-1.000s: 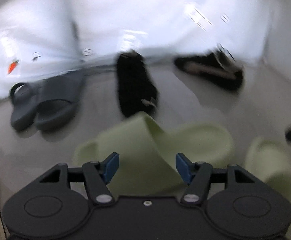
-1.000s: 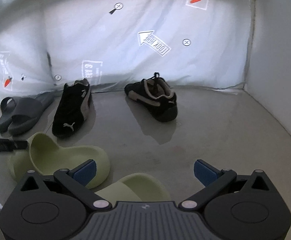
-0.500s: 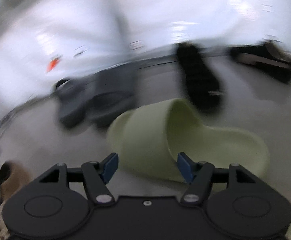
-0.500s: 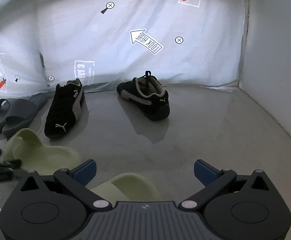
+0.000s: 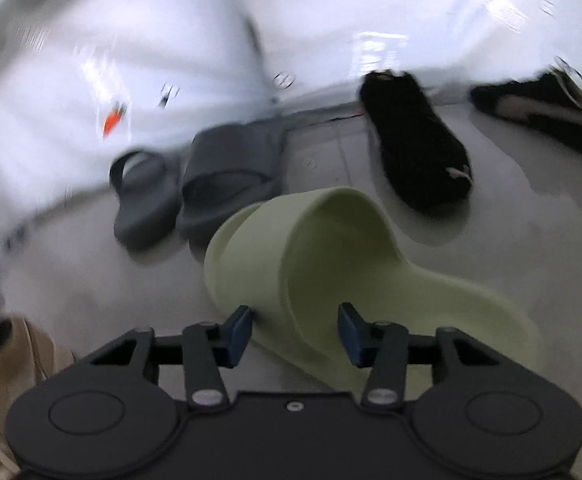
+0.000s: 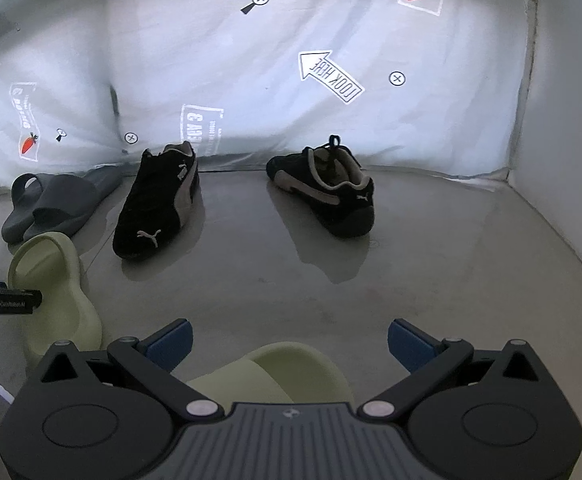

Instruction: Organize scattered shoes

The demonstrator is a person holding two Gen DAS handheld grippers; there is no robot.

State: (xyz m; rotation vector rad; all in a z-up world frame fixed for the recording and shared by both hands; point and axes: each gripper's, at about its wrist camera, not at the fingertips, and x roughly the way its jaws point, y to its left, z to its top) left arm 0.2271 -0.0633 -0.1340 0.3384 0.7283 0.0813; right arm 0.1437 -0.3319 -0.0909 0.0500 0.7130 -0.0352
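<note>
Left wrist view: grey glossy floor [image 5: 91, 288] backed by white printed sheeting [image 5: 151, 40], picture blurred. Left gripper [image 5: 295, 330] low over pale green slide [image 5: 331, 264], which lies on the floor tipped toward the right. Jaws closing, strap edge of the slide between them; pads close against the material, firm contact not confirmed. Grey slides [image 5: 195, 184] paired at far left, black sneaker [image 5: 415, 148] far centre, second black sneaker [image 5: 539, 112] far right, well apart from its mate. Tan shoe [image 5: 15, 352] partly seen at near left edge.

Right wrist view: same floor, sharp. Right gripper [image 6: 289, 342] held above second green slide [image 6: 283, 372], jaws wide apart, nothing between them. First green slide at near left, other gripper's finger across it.

Handling judgement: moulded foam slide, likely light, springy, matt and not slippery; not fragile. Strap arch judged best hold, thin enough to pinch; sole too broad. Risk: strap flexing, slide swinging when lifted.
</note>
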